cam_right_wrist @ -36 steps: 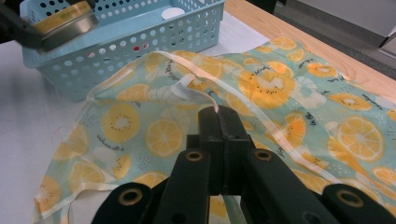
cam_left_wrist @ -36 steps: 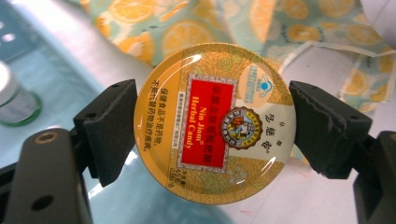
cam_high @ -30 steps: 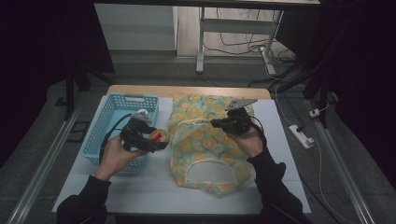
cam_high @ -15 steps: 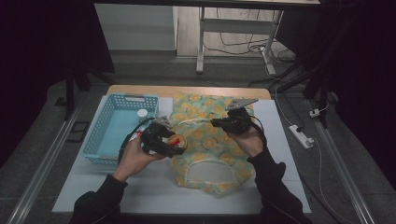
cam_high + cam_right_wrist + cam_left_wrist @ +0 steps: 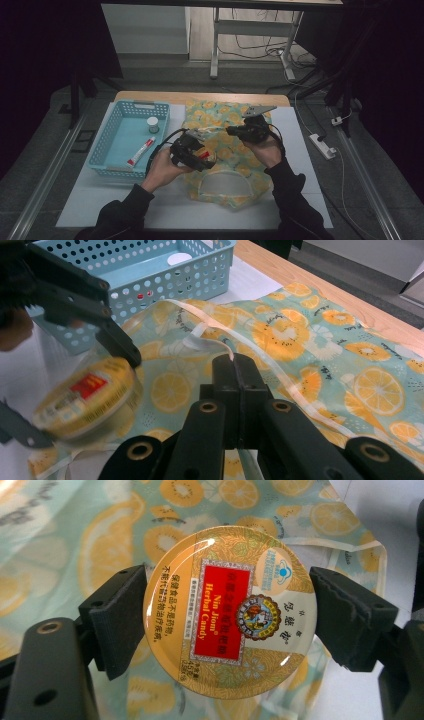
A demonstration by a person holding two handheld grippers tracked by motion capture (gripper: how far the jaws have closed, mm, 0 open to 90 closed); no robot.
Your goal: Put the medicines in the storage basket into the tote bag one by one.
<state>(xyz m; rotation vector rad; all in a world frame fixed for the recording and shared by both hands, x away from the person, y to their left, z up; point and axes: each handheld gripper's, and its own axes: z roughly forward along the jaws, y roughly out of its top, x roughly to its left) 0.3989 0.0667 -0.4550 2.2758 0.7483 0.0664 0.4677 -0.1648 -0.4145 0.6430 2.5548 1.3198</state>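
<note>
While the bag is held open | basket (image 5: 106, 141): red-and-white tube (image 5: 141, 151), small white-capped jar (image 5: 153, 124) | left gripper (image 5: 196, 154): clamped on round candy tin (image 5: 230, 611), over fruit-print bag (image 5: 225, 145) | right gripper (image 5: 239, 131): clenched on bag's white strap (image 5: 220, 347) | advice: keep tin level, strap lifted, lower tin into opening.
</note>
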